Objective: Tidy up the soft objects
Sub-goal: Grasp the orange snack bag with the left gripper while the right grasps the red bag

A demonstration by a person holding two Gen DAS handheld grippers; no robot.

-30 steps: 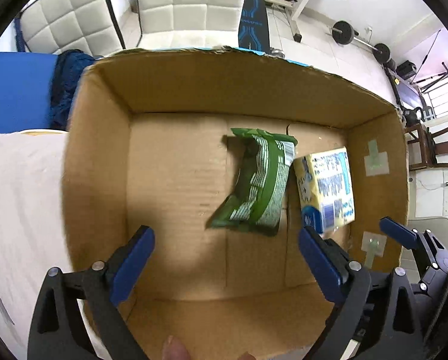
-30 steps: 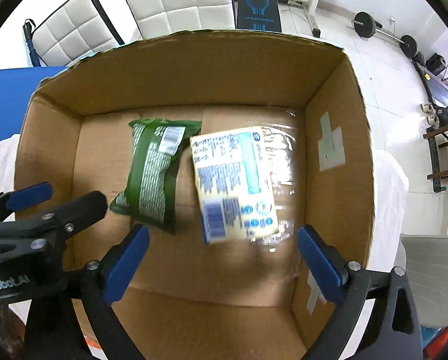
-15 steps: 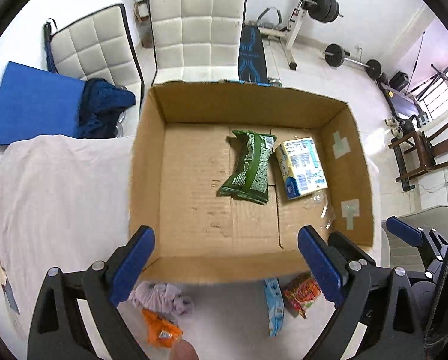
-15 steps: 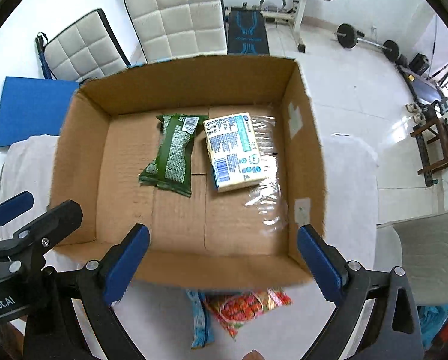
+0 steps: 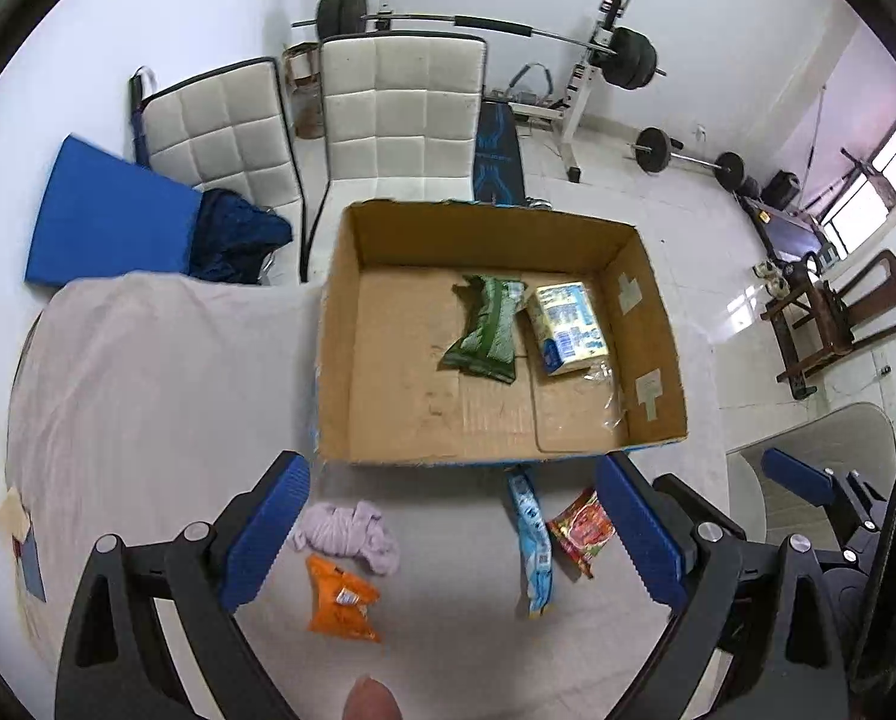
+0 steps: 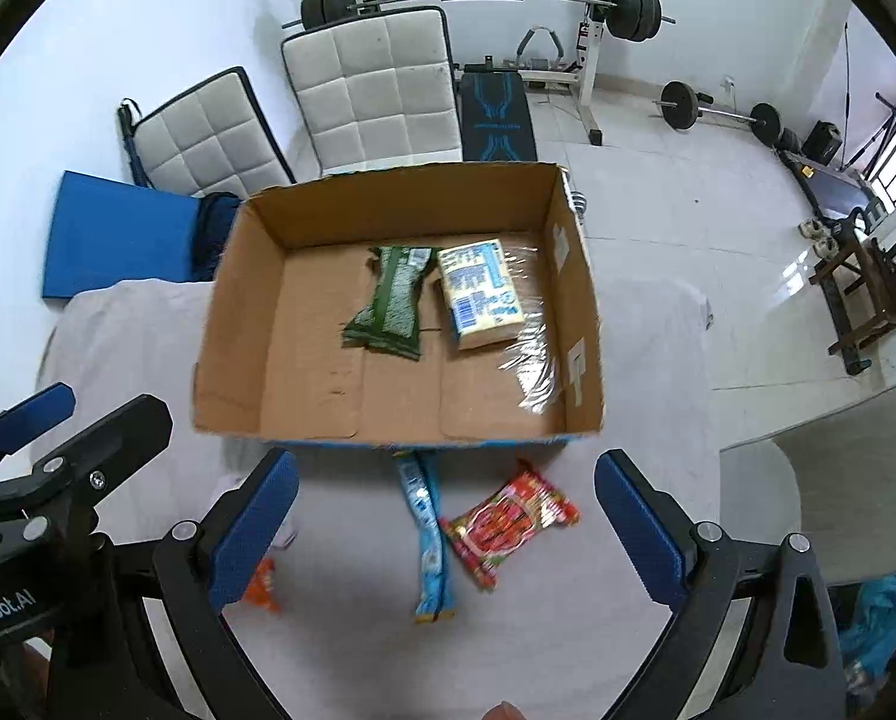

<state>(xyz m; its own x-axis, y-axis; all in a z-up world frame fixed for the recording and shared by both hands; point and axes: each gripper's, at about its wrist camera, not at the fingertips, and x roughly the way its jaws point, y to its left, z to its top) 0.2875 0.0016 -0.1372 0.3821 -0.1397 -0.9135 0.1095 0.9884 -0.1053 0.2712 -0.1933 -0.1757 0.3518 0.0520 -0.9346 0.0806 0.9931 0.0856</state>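
Cardboard box (image 5: 340, 324) on the table, green packet (image 5: 485, 330) and yellow pack (image 5: 568, 327) inside; left gripper (image 5: 454, 531) and right gripper (image 6: 448, 525) both spread wide — empty, above loose packets.

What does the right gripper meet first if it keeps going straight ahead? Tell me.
Probably the red snack packet on the cloth-covered table, lying between the open jaws of the right gripper, with the light blue packet beside it. Depth is uncertain.

orange pkt (image 6: 262, 587) half hidden – pkg print (image 6: 479, 291) unreadable
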